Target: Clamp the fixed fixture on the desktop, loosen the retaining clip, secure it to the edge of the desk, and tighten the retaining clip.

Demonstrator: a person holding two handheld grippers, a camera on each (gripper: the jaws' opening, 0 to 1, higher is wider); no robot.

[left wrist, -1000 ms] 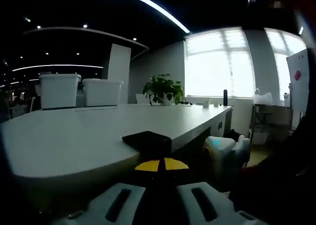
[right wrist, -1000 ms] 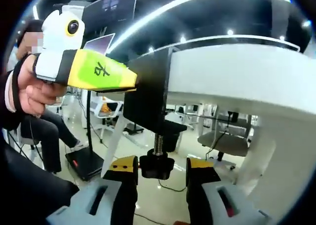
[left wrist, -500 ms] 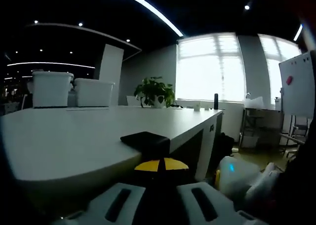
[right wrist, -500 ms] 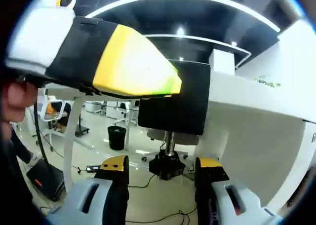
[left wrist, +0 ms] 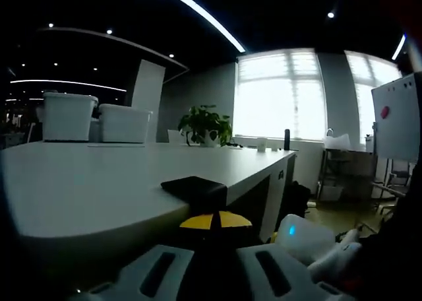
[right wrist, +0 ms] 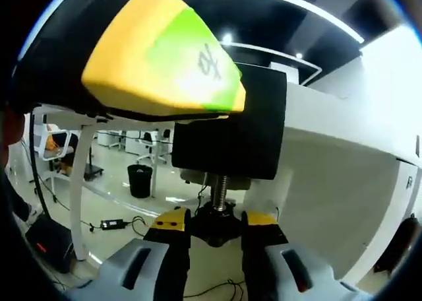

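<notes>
Right tool [right wrist: 214, 223] pinching screw knob [right wrist: 215, 222] under clamp [right wrist: 227, 139] | left tool [left wrist: 215, 220] closed on clamp top [left wrist: 195, 187]

My left gripper [left wrist: 215, 230] shows pale grey jaw arms with dark oval slots and yellow-tipped pads split by a black seam. My right gripper [right wrist: 215, 223] matches: grey slotted arms, black fingers, yellow caps. The left one's nose is yellow fading to green, with a black handwritten mark.

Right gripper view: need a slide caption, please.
Right gripper closes on the clamp's screw knob under the desk edge.
</notes>
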